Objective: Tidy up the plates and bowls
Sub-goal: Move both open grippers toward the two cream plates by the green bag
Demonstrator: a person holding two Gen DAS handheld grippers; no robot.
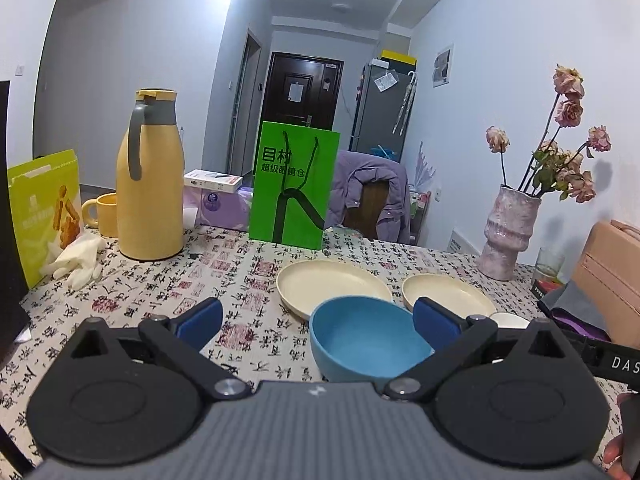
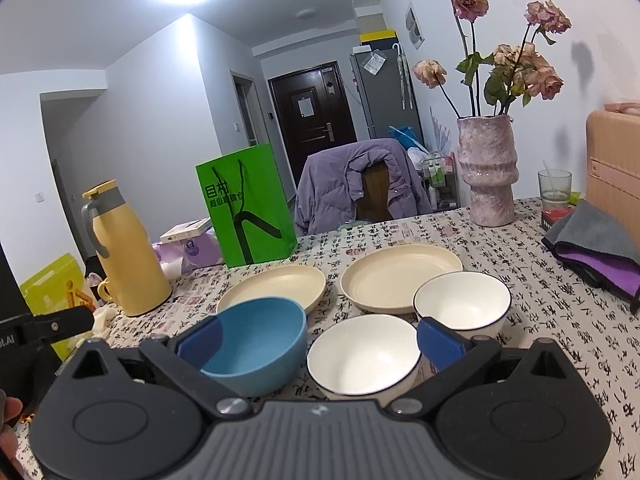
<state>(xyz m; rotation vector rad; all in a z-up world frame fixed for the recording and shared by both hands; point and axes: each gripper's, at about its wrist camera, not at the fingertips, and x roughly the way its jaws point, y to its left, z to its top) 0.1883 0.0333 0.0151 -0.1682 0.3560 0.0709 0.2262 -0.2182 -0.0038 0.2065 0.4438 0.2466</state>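
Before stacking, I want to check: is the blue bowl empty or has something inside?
Empty. The blue bowl stands upright, and its inside shows only bare blue surface.

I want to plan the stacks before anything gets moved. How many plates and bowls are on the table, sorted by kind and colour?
Cream plates: 2, left one and right one
White bowls: 2, near one and far one
Blue bowl: 1
Total: 5 dishes, each sitting separately on the patterned tablecloth, none stacked yet.
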